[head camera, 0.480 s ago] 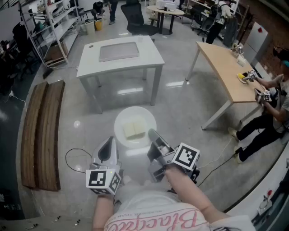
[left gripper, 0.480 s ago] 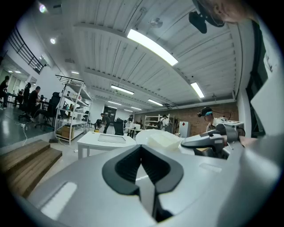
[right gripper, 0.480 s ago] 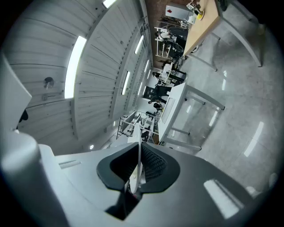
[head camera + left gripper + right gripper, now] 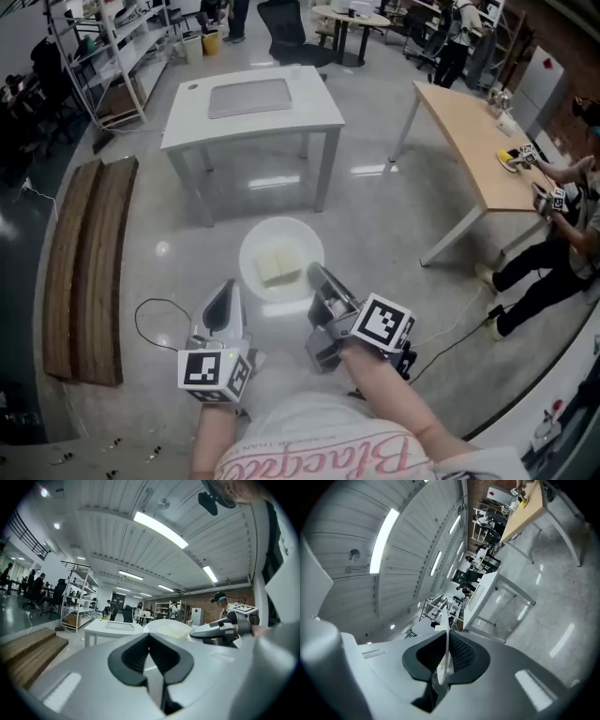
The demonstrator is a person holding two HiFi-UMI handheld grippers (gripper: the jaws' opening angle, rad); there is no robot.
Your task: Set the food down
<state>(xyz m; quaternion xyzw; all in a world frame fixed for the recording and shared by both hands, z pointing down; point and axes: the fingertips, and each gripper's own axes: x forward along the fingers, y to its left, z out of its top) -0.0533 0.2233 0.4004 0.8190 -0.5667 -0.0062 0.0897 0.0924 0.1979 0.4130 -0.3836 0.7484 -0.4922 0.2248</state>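
Head view: half a second on, little has shifted. The right gripper (image 4: 317, 277) still clamps the rim of the white plate (image 4: 253, 246), which carries pale food (image 4: 279, 265) over bare floor, short of the white table (image 4: 187, 127). The set-down looks not yet begun. Open floor lies all round, with wooden planks (image 4: 89, 272) to the left and a wooden desk (image 4: 473, 141) to the right, both well apart.

Left gripper view: the left gripper (image 4: 150, 641) has its jaws closed together on nothing, beside the plate.

Right gripper view: the plate's thin edge is pinched between the pads, with the table's front edge ahead.

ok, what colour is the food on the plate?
Pale yellow food on a white plate; clearest in the head view.
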